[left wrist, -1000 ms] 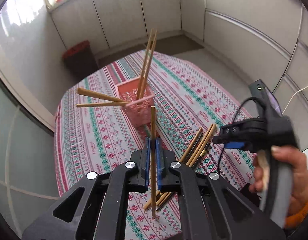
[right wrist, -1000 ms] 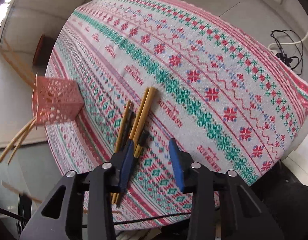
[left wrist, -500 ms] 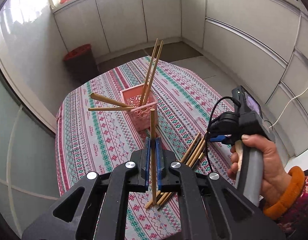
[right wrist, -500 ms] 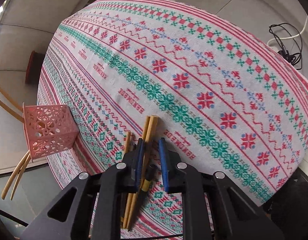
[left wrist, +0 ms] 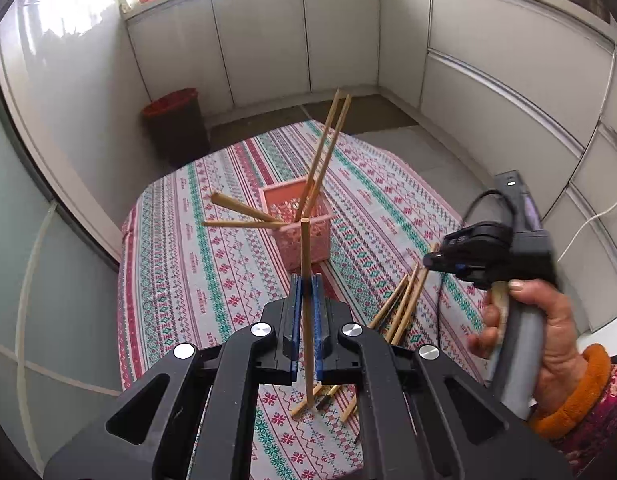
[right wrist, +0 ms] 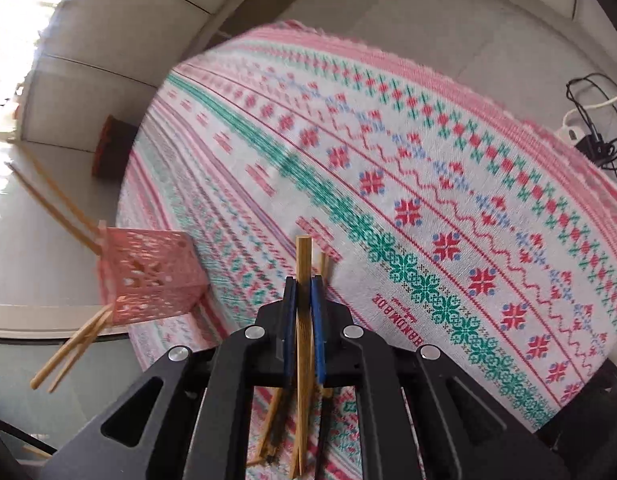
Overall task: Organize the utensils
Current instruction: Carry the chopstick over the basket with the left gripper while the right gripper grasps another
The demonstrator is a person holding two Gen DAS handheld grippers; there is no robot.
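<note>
Right gripper [right wrist: 304, 296] jaws just closed on chopstick [right wrist: 303, 264] from table pile [left wrist: 400, 304]. Second chopstick [left wrist: 306, 280] clamped in left gripper [left wrist: 306, 292]. Pink basket [left wrist: 304, 236] near. Sticks judged light, stiff, slippery; mid-shaft grip advised.

Both tools share one build: black plastic arms with triangular cut-outs fill the lower part of each wrist view, each dotted with four round silver screws and ending in flat blue pads on the left gripper [left wrist: 307, 300] and the right gripper [right wrist: 304, 300]. At the right edge of the left view, the right hand [left wrist: 544, 344] wraps a grey handle topped by a black camera block with a black cable. An orange cuff [left wrist: 576, 396] sits over a dark red patterned sleeve [left wrist: 600, 432].
</note>
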